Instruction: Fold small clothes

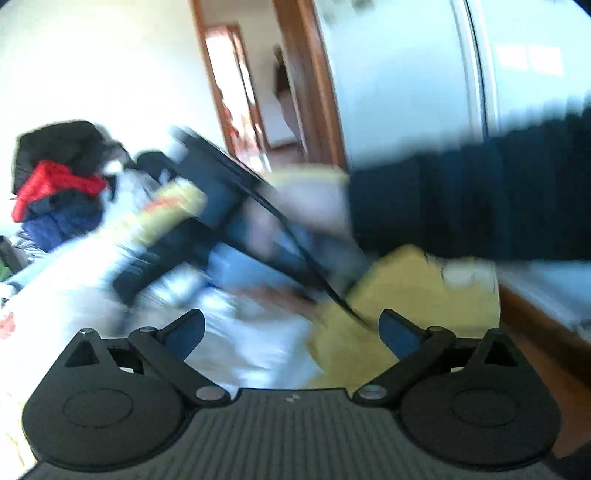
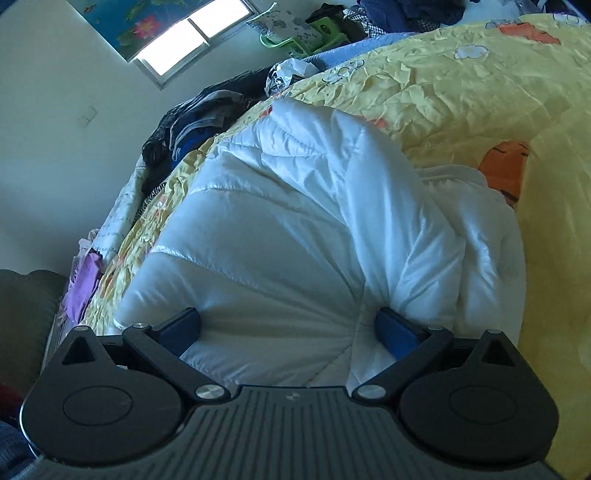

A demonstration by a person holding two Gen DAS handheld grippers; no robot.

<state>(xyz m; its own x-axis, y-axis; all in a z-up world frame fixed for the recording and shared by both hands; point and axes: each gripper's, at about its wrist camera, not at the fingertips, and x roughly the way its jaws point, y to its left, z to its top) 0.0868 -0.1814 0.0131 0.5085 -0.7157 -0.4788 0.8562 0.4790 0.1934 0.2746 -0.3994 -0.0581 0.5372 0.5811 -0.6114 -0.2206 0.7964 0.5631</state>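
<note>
White puffy jacket [image 2: 295, 221], shiny, quilted seams, dead centre. Yellow crinkly bedspread [image 2: 461, 92] with orange and white cartoon patches at 1 o'clock. Purple cloth [image 2: 83, 284] at 9. Blue floral blind [image 2: 122, 26] at 11. Gripper pads [image 2: 395, 332] blue, housing black. Left view blurry: red-and-navy pile [image 1: 55, 199] at 9.

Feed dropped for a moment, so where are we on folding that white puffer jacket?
Done: the white puffer jacket lies bunched on the yellow quilt, with no neat fold visible. In hand: nothing; the right gripper is open around its padding, and the left gripper is open in a blurred view. Left: the folding itself.
</note>
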